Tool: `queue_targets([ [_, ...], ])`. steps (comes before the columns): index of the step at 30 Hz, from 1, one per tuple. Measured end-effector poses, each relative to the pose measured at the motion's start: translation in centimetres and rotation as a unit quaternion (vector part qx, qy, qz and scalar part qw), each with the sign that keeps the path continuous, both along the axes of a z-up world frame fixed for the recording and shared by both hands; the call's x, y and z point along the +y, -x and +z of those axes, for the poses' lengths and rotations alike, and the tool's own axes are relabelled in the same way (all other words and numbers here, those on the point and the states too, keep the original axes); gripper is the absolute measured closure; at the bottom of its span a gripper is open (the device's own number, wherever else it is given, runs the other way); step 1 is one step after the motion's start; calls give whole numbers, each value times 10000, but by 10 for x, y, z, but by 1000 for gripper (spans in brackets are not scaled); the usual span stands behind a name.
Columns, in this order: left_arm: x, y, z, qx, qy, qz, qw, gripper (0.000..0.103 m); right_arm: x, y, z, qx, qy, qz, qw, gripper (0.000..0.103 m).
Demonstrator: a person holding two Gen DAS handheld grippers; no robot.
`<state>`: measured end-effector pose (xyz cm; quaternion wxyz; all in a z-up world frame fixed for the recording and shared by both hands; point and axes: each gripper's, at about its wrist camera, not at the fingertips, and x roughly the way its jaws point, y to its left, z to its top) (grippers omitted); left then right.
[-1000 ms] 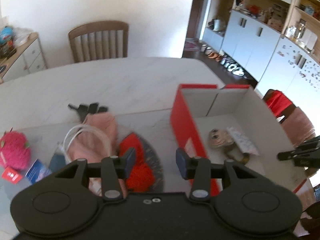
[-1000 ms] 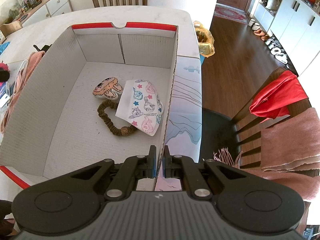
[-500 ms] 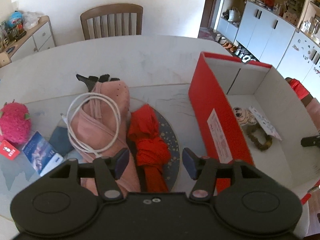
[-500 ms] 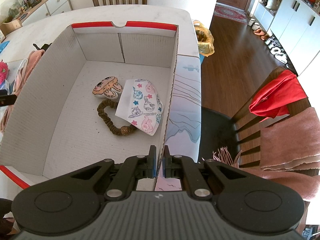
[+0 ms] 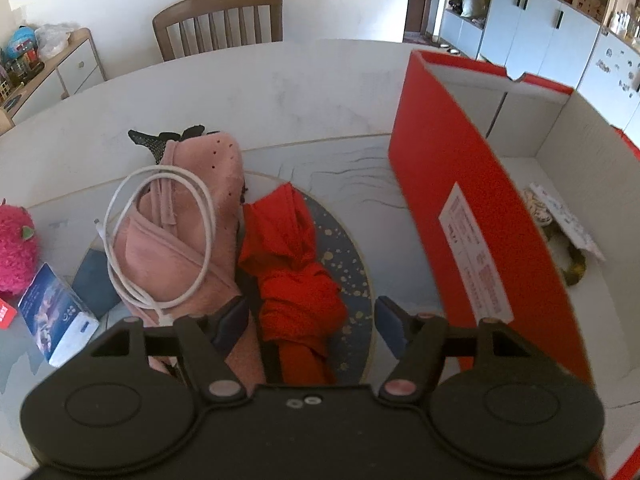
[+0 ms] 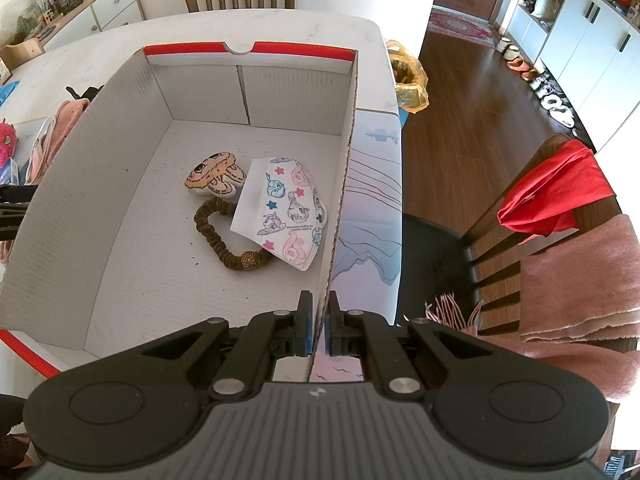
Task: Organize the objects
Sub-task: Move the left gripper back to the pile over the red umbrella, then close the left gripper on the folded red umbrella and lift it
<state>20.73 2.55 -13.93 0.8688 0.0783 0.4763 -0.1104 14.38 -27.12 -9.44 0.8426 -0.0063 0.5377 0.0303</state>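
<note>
While right gripper (image 6: 318, 330) is clamped on red-and-white cardboard box (image 6: 348, 152) wall, steadying it, left gripper (image 5: 308, 320), jaws opening, nothing gripped, is centred over crumpled red cloth (image 5: 296, 264), lower centre.

A home dining room: white table (image 5: 280, 88), wooden chair (image 5: 218, 20) at 12 o'clock, white cabinets (image 6: 592, 32) and shoes (image 6: 552, 96) on wooden floor at 2 o'clock.
</note>
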Motion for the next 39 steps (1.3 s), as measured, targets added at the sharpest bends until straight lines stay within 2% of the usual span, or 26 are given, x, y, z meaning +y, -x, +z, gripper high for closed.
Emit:
queue_targets([
  [6,-4,-4,-7,49,-118,4,9999,46,-1,1,0,17,-14,-18,10000,98],
  [9,-3,-5,-11,108,-169,32,9998,58,-1,2,0,20,-12,-23,10000,98],
  [17,3,-3,-6,51,-121,286,9995,68,-1,1,0,20,-11,-21,10000,98],
  [22,5,3,16,18,52,322,9995,68,-1,1,0,19,-10,-19,10000,98],
  [32,2,14,77,-76,394,161,9991,68,-1,2,0,15,-16,-24,10000,98],
  [39,-16,19,115,-333,643,-99,9973,68,-1,2,0,15,-17,-25,10000,98],
])
